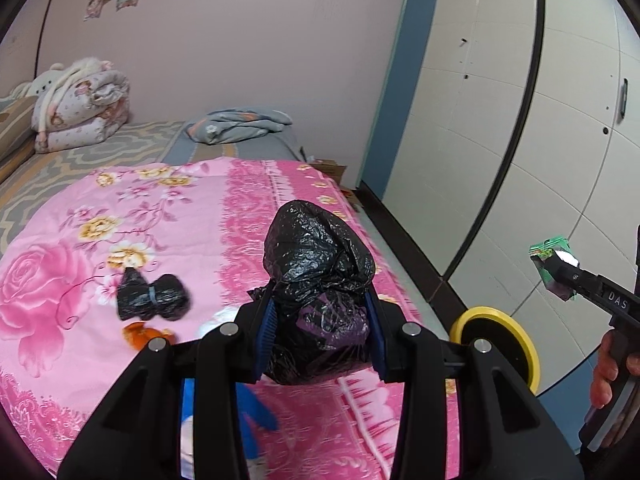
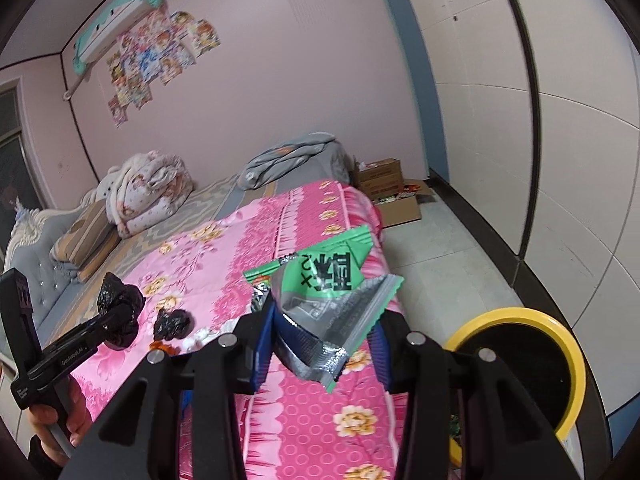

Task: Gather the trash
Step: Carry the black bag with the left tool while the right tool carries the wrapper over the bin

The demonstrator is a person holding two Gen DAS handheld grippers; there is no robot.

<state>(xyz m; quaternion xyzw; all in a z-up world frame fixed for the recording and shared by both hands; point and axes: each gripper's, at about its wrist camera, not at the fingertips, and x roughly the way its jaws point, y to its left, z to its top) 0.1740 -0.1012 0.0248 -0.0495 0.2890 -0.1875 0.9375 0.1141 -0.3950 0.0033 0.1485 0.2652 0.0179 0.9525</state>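
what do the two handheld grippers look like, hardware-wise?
Both match: the left gripper and right gripper have black angular plastic linkages with silver pivot pins and blue ribbed pads lining the jaws. Seen side-on, each has a black pistol-style handle with small white lettering. No cables or sleeves visible.

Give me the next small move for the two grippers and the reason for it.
Probably carry both loads over the yellow-rimmed bin and let go: the left gripper is clamped on a black bag bundle, the right gripper on a green wrapper, and the bin stands open beside the bed.
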